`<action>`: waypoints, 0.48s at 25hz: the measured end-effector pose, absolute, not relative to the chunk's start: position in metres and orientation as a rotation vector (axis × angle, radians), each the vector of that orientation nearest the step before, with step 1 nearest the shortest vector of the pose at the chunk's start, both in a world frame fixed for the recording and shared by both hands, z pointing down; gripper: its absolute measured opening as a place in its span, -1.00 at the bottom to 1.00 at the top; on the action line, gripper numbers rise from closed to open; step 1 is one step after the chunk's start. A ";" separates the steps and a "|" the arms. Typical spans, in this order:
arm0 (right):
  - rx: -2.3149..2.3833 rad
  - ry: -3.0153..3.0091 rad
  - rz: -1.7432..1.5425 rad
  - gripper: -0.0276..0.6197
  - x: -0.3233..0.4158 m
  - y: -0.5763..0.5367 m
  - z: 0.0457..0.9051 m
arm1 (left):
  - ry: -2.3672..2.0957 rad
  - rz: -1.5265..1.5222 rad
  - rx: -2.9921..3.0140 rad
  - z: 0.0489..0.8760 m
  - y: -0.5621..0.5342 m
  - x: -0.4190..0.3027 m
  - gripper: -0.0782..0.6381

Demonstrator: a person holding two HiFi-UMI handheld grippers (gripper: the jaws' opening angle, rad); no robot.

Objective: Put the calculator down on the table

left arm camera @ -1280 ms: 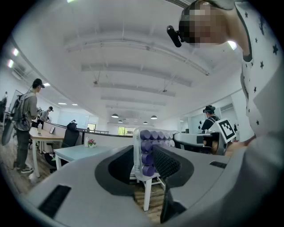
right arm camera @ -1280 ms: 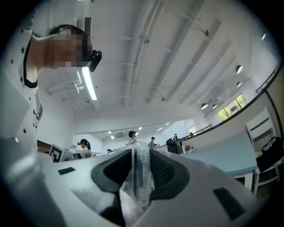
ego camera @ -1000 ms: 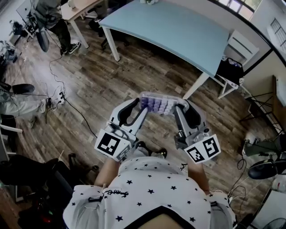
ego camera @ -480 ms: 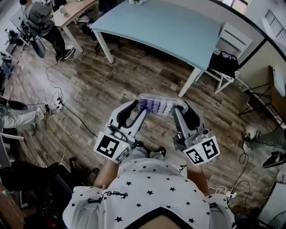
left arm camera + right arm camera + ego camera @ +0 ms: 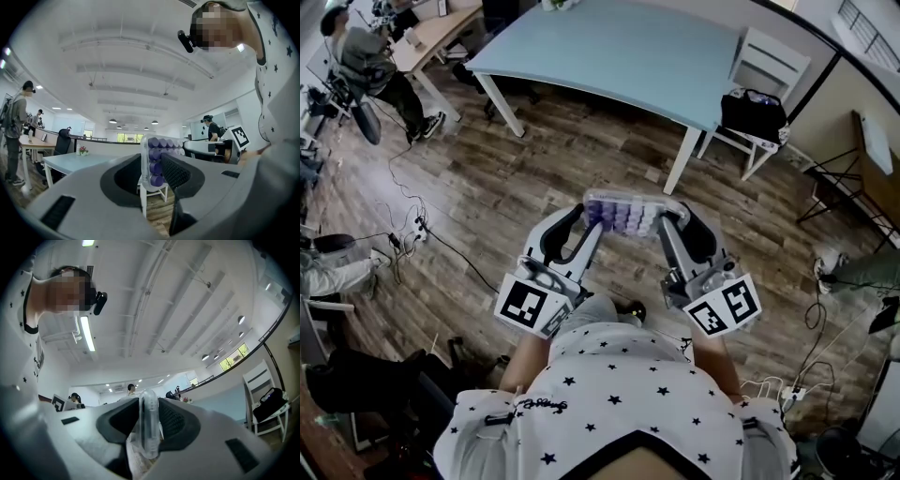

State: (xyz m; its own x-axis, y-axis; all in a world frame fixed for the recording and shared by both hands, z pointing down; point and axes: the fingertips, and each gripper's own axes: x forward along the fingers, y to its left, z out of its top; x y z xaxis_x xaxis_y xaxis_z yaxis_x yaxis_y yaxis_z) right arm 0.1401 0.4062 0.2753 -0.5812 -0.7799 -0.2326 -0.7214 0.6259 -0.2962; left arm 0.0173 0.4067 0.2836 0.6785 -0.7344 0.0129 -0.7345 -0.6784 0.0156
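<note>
Underfoot is wood floor, and the pale blue counter stands ahead, not yet reached. The calculator, clear-cased with purple keys, hangs in the air between my two grippers. The left gripper has its fingers closed on one end, and the right gripper is clamped on the other, which shows edge-on in its own view. So nothing of the putting-down is done. I judge that I have to bring it over the counter, lower it flat and let go with both. Against a second ago, the counter sits lower and nearer in the head view — its leg now just above the calculator — while both grips look unchanged.
</note>
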 end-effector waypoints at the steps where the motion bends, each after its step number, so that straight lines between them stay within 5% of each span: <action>1: -1.204 2.509 -0.241 -0.52 0.143 0.407 0.275 | -1.252 0.009 2.864 0.283 0.408 0.020 -0.37; 12: -1.161 2.520 -0.268 -0.53 0.145 0.398 0.281 | -1.310 0.019 2.839 0.286 0.402 0.021 -0.37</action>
State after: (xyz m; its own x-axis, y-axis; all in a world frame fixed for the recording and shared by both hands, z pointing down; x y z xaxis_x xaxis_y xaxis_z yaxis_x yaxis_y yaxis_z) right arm 0.1446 0.3975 0.2808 -0.6019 -0.7629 -0.2359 -0.6961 0.6460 -0.3131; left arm 0.0214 0.4022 0.2865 0.6490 -0.7606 0.0174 -0.7608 -0.6490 0.0087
